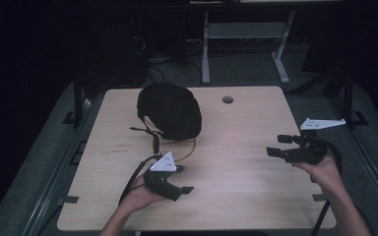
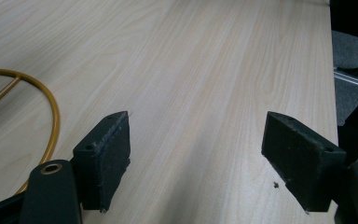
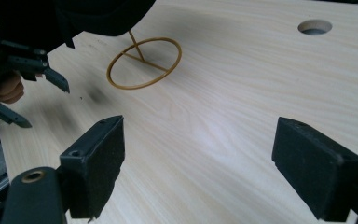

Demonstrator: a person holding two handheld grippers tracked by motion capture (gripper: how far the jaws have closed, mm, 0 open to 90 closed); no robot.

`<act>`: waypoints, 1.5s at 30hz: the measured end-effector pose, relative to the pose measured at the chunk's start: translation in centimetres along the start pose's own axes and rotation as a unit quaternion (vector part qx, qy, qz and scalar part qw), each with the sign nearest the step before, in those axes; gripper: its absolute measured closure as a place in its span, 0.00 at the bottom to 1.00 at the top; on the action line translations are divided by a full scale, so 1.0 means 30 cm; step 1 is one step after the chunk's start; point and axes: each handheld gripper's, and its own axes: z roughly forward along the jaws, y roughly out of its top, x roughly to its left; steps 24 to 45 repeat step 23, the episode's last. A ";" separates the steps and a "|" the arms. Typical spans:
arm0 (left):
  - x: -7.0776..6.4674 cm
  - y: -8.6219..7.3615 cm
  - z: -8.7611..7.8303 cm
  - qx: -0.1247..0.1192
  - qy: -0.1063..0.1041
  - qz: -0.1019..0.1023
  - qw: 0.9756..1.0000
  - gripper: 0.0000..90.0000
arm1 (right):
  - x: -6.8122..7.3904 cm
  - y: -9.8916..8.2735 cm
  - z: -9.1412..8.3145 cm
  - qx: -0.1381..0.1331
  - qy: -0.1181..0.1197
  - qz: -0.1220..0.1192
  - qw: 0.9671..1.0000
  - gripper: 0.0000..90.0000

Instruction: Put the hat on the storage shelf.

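On the near left part of the wooden table, the person's left hand lies palm up with the left gripper cradled in it, the forearm coming in from the bottom edge at a slant. That gripper points toward the right side of the table, its grey three-cornered plate on top and its cable looping back toward the wrist. Its jaws stand wide apart with nothing between them; in the left gripper view they frame bare wood, and the curve of a yellow wire ring lies flat on the table just to their left.

Over at the right edge, the right hand is raised a little above the table, palm up as well, holding the right gripper so that it points left, toward the other hand. Its jaws are also spread wide and empty. The two grippers are well apart, facing each other across open tabletop.

A black cap sits on the far left part of the table, beyond the left hand. The yellow ring lies at the cap's near edge, with a thin stem running up under the cap. The right gripper view shows the left gripper off to the left, beside the cap. A round hole is cut in the table to the right of the cap.
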 end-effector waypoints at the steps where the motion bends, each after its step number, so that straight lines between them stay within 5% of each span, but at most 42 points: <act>1: 0.001 0.000 0.000 0.000 0.000 0.000 1.000 0.26 | 0.000 -0.010 -0.001 -0.002 0.001 0.002 1.000 0.18; 16: -0.003 -0.004 0.005 0.005 0.003 0.001 1.000 0.26 | 0.006 -0.162 -0.012 0.005 0.006 0.023 1.000 0.18; 23: -0.012 -0.005 0.023 0.000 0.006 0.003 1.000 0.26 | 0.072 -0.258 0.015 -0.001 -0.007 0.003 1.000 0.18; 45: -0.012 -0.005 0.023 0.000 0.006 0.003 1.000 0.26 | 0.072 -0.258 0.015 -0.001 -0.007 0.003 1.000 0.18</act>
